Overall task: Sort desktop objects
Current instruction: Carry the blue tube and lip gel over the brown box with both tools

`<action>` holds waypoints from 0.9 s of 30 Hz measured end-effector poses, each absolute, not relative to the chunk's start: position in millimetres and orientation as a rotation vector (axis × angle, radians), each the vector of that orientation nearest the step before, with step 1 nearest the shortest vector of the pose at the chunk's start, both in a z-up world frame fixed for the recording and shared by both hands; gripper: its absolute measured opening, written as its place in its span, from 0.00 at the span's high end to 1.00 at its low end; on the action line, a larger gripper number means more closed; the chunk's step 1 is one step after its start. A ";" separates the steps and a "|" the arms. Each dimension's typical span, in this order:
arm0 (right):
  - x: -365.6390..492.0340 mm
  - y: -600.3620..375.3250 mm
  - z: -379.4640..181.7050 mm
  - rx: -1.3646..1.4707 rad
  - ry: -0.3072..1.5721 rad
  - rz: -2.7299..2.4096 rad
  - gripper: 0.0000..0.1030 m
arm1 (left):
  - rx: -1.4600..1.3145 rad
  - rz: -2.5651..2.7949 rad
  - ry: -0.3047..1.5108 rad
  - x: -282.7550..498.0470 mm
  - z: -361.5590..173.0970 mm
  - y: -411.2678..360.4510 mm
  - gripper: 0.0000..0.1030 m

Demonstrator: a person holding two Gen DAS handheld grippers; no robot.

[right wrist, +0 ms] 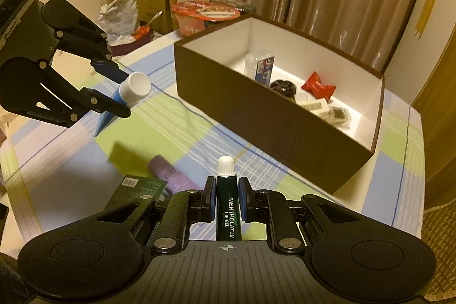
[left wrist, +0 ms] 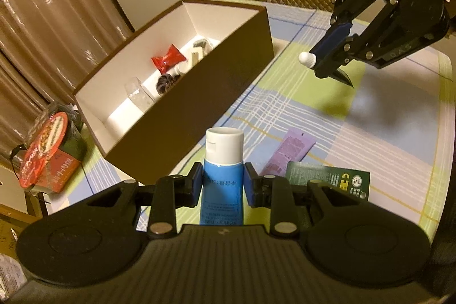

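Observation:
My left gripper [left wrist: 223,183] is shut on a blue tube with a white cap [left wrist: 221,155], held above the checked tablecloth beside the brown box [left wrist: 213,110]. From the right wrist view that same left gripper [right wrist: 121,93] hangs at the left with the blue tube [right wrist: 135,87]. A dark green lip gel tube [right wrist: 226,204] with a white cap is clamped in my right gripper [right wrist: 226,197], in front of the box [right wrist: 256,130]. In the left wrist view the right gripper [left wrist: 327,59] sits upper right, the lip gel's cap [left wrist: 306,58] sticking out.
A purple tube [left wrist: 290,153] and a green packet [left wrist: 327,181] lie on the cloth between the grippers. The box holds a red packet [right wrist: 317,87], a clear bottle [right wrist: 259,66], a dark hair tie and other small items. A red-lidded bowl [left wrist: 48,150] stands beyond the box.

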State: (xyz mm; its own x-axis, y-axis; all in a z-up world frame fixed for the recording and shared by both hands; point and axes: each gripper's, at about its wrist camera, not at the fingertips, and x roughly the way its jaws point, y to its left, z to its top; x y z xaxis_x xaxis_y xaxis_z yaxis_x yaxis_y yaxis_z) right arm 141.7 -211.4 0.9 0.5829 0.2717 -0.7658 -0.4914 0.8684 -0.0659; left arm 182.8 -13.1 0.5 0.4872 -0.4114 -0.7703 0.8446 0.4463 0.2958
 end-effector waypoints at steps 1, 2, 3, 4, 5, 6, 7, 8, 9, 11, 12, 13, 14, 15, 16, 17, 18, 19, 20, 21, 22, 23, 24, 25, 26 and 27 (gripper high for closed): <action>142.1 -210.8 2.5 -0.286 0.834 0.452 0.86 | 0.740 -0.853 0.670 182.2 2.7 -12.1 0.75; 142.4 -210.1 4.1 -0.288 0.830 0.452 0.85 | 0.736 -0.850 0.663 182.2 5.2 -11.1 0.75; 142.5 -209.1 5.7 -0.291 0.826 0.452 0.86 | 0.733 -0.848 0.657 182.1 7.4 -10.5 0.75; 142.6 -208.2 7.2 -0.294 0.823 0.453 0.85 | 0.728 -0.846 0.651 182.2 9.9 -9.8 0.75; 142.9 -207.5 9.0 -0.297 0.819 0.454 0.85 | 0.724 -0.844 0.644 182.2 12.6 -9.5 0.75; 143.3 -207.1 10.9 -0.299 0.815 0.455 0.86 | 0.719 -0.843 0.637 182.2 15.5 -9.1 0.75; 143.8 -206.8 12.6 -0.302 0.811 0.455 0.85 | 0.715 -0.841 0.632 182.4 18.2 -9.1 0.75; 144.3 -206.5 14.4 -0.303 0.806 0.456 0.85 | 0.713 -0.840 0.626 182.7 20.9 -9.3 0.75; 145.0 -206.5 16.3 -0.304 0.801 0.456 0.86 | 0.711 -0.839 0.620 183.0 23.5 -9.5 0.75; 146.7 -206.7 20.3 -0.304 0.791 0.455 0.86 | 0.706 -0.836 0.607 184.0 29.5 -9.9 0.75; 147.7 -207.2 22.6 -0.302 0.785 0.454 0.85 | 0.704 -0.833 0.599 184.7 33.0 -10.2 0.75; 149.0 -207.9 25.2 -0.299 0.779 0.454 0.85 | 0.701 -0.831 0.592 185.4 36.4 -10.5 0.75; 150.2 -208.8 27.9 -0.297 0.772 0.453 0.85 | 0.694 -0.829 0.584 186.6 40.6 -10.8 0.75; 151.5 -209.8 30.9 -0.295 0.766 0.453 0.85 | 0.686 -0.827 0.574 188.2 45.4 -11.2 0.75; 152.9 -210.9 34.1 -0.294 0.757 0.451 0.85 | 0.680 -0.826 0.566 190.4 49.8 -11.9 0.75; 154.6 -212.3 37.4 -0.293 0.748 0.448 0.86 | 0.674 -0.826 0.558 192.6 54.2 -12.6 0.75; 156.5 -213.8 40.6 -0.290 0.740 0.445 0.86 | 0.669 -0.825 0.551 194.8 58.6 -13.3 0.75; 158.7 -215.5 44.0 -0.286 0.731 0.441 0.86 | 0.666 -0.822 0.544 197.4 62.4 -14.5 0.75; 161.6 -217.6 47.8 -0.281 0.722 0.435 0.86 | 0.663 -0.819 0.534 200.8 66.9 -16.0 0.75; 165.4 -219.6 51.6 -0.275 0.712 0.429 0.86 | 0.659 -0.817 0.524 204.8 71.9 -17.8 0.75; 169.5 -221.6 55.2 -0.268 0.704 0.424 0.86 | 0.654 -0.815 0.514 208.8 77.0 -19.6 0.75; 174.4 -223.4 59.3 -0.263 0.694 0.417 0.85 | 0.649 -0.812 0.501 213.9 82.9 -21.9 0.75; 179.9 -225.2 63.7 -0.259 0.682 0.410 0.86 | 0.646 -0.810 0.490 218.8 88.1 -24.2 0.75; 185.1 -226.8 67.9 -0.254 0.672 0.404 0.85 | 0.645 -0.808 0.478 224.6 93.1 -27.0 0.75; 191.3 -228.6 72.2 -0.249 0.662 0.398 0.86 | 0.643 -0.805 0.465 230.5 98.0 -29.9 0.75; 198.1 -230.5 76.5 -0.241 0.652 0.392 0.85 | 0.642 -0.803 0.457 237.8 102.0 -33.0 0.75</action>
State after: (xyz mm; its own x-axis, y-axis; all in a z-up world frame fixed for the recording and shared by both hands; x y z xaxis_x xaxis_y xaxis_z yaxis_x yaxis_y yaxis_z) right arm 198.1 -230.5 76.5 0.7255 0.2767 -0.6301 -0.4260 0.8997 -0.0955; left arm 237.8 -33.0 102.0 0.6164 -0.5125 -0.5978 0.7758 0.5251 0.3498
